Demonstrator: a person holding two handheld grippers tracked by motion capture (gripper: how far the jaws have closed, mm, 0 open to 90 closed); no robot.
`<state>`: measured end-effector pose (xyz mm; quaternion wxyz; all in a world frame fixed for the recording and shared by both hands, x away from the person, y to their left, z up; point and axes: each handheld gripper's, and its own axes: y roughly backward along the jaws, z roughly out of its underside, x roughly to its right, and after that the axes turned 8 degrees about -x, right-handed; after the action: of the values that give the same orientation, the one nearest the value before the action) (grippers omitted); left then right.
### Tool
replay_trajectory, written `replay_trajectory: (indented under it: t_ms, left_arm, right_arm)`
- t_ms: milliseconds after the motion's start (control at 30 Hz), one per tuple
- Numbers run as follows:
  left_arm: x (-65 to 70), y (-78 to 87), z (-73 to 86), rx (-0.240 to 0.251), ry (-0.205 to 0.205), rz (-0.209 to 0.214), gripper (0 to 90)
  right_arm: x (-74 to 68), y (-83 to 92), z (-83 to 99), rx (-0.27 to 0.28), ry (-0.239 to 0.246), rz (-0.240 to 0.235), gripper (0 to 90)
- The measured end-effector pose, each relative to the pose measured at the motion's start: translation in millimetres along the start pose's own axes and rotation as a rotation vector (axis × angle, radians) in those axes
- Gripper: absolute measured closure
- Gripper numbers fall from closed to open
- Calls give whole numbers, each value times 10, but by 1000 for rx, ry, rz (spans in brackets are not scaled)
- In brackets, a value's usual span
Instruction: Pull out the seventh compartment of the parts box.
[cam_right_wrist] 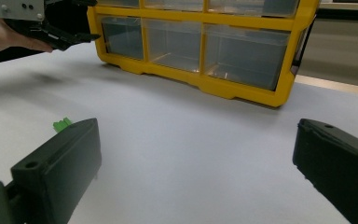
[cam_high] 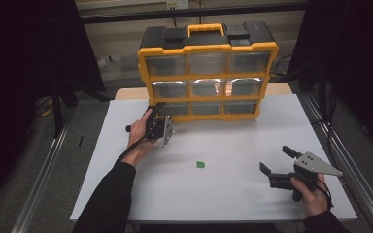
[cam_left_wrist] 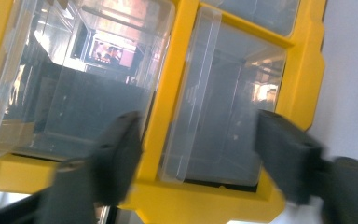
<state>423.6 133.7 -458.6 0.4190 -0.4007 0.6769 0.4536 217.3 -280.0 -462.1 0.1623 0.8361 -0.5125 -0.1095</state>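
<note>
Left claw point(cam_left_wrist: 196, 154) released, spread across bottom-left drawer point(cam_left_wrist: 223, 107) of organizer point(cam_high: 207, 73); right claw point(cam_right_wrist: 196, 172) released. Drawer: light, stiff, slick plastic. Grip at front lip.

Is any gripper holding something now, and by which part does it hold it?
Nothing is held. The left gripper has its fingers on either side of the bottom-left drawer front, not pressing. The right gripper is open above the table.

One yellow organizer cabinet point(cam_high: 208, 73) is standing at the far side of the table point(cam_high: 213, 189), showing nine clear drawers point(cam_high: 167, 65) in three rows of three. One small green part point(cam_high: 200, 164) is lying near centre. Two grippers, left gripper point(cam_high: 156, 116) and right gripper point(cam_high: 277, 160), are working.
</note>
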Motion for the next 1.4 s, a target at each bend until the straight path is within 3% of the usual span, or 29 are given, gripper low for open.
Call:
replay_trajectory:
  t_ms: [100, 200, 300, 333, 467, 500, 700, 733, 767, 800, 833, 967, 1067, 1167, 1333, 1400]
  left_arm:
    - [6, -14, 6, 18, -22, -8, 405]
    - [12, -2, 3, -9, -31, -13, 445]
    - [16, -20, 0, -17, -66, -21, 485]
    - [31, -33, 9, -11, -48, -26, 495]
    - [24, -52, 24, -28, -50, -34, 502]
    - [7, -65, 36, -31, -68, -34, 503]
    - [9, -90, 59, -43, -78, -44, 545]
    - [18, -108, 56, -13, -28, -22, 546]
    - [12, -94, 42, -29, -51, -43, 553]
    - [21, -110, 38, -8, -44, -27, 558]
    - [3, -103, 23, -20, -81, -34, 572]
    - [33, -127, 13, -23, -78, -37, 608]
    - [30, -142, 19, -33, -99, -76, 631]
    - [12, -152, 32, -22, -92, -68, 647]
    - [21, -163, 55, -49, -111, -49, 688]
    - [33, -178, 71, -40, -104, -63, 697]
  right_arm:
    - [-3, -2, 1, -3, 0, -1, 9]
    - [-1, -1, 1, 0, 1, 1, 9]
    - [-4, 0, 1, -2, 1, -1, 9]
    - [-5, 0, 1, -1, 0, -1, 9]
    - [-2, 1, 1, 0, 1, -1, 9]
    - [-3, 0, 1, 0, 0, -1, 10]
    - [-6, -3, 0, -4, 1, -1, 9]
    - [-5, -4, 1, -3, 1, -3, 9]
    - [-5, -2, 1, -3, 1, -1, 10]
    - [-4, -1, 2, -4, 1, -1, 10]
    - [-4, -1, 2, -5, 0, 0, 9]
    - [-6, -1, 1, -2, 2, -4, 9]
    - [-3, 1, 2, -2, 2, -2, 9]
    - [-4, -1, 3, -4, 1, -3, 10]
    - [-4, 1, 2, -5, 3, -3, 9]
    - [-3, -1, 3, 0, 4, -3, 10]
